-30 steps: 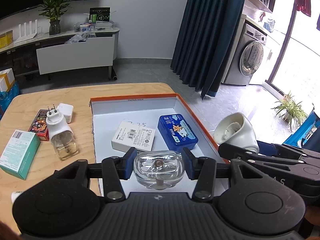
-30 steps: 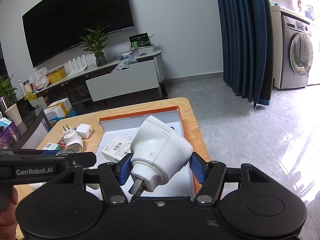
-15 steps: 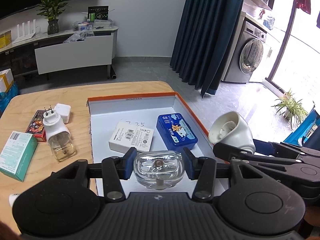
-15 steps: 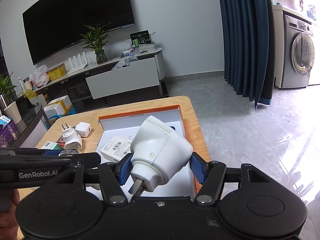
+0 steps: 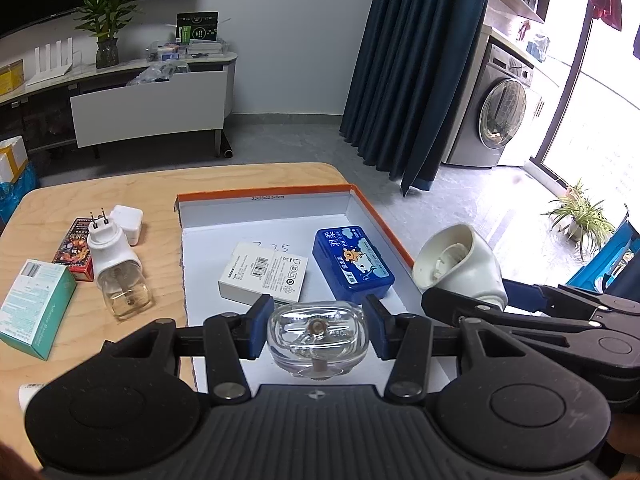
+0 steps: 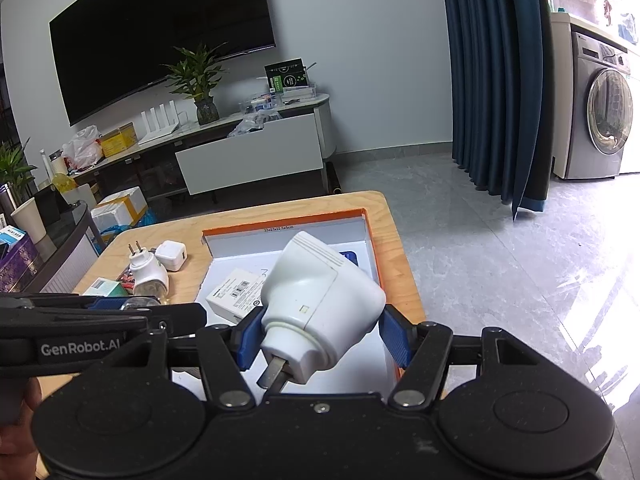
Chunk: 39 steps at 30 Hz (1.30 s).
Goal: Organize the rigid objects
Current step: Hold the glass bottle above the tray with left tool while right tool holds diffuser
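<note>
My left gripper [image 5: 318, 334] is shut on a clear glass bottle [image 5: 318, 340], held above the near end of the white tray with an orange rim [image 5: 264, 194]. My right gripper [image 6: 316, 338] is shut on a white plug-in heater head [image 6: 320, 308], its prongs toward the camera; it also shows in the left wrist view [image 5: 460, 268], just right of the tray. In the tray lie a white box [image 5: 264, 272] and a blue case [image 5: 352, 266]. A complete plug-in unit with bottle [image 5: 116, 268] lies on the wooden table [image 5: 120, 184] left of the tray.
Left of the tray are a white charger cube [image 5: 127, 220], a red patterned box [image 5: 76, 254] and a teal box [image 5: 34, 308]. The table's right edge runs just beyond the tray. A TV cabinet [image 5: 148, 108] and washing machine [image 5: 500, 120] stand behind.
Both grippers keep their hold. The left wrist view has shifted slightly, so the table objects sit a little further left and down in frame; the right gripper has barely moved.
</note>
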{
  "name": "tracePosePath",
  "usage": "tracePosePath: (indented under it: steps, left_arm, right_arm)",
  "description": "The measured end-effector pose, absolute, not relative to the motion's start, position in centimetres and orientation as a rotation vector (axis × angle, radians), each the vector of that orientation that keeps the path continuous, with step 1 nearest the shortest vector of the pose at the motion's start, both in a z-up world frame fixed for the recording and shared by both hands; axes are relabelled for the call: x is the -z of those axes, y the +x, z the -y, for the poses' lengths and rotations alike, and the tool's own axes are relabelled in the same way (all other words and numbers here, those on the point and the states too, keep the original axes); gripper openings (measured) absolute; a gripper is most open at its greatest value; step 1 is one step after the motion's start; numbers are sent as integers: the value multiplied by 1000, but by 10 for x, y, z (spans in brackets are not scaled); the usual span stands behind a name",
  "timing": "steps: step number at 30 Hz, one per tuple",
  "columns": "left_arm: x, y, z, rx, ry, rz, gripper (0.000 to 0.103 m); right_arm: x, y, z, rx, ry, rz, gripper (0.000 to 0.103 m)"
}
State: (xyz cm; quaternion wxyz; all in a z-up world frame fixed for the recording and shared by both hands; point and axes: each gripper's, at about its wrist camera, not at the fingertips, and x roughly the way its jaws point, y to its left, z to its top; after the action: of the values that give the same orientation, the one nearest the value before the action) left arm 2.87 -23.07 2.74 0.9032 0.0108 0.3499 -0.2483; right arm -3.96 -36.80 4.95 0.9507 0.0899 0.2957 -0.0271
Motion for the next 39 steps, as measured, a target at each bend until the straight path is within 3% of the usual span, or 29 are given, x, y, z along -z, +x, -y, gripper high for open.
tracePosePath:
  steps: [39]
  left_arm:
    - [-20,20,224,511,3,-753,49]
  right_arm:
    - [-35,-38,367,41,184,-662,73]
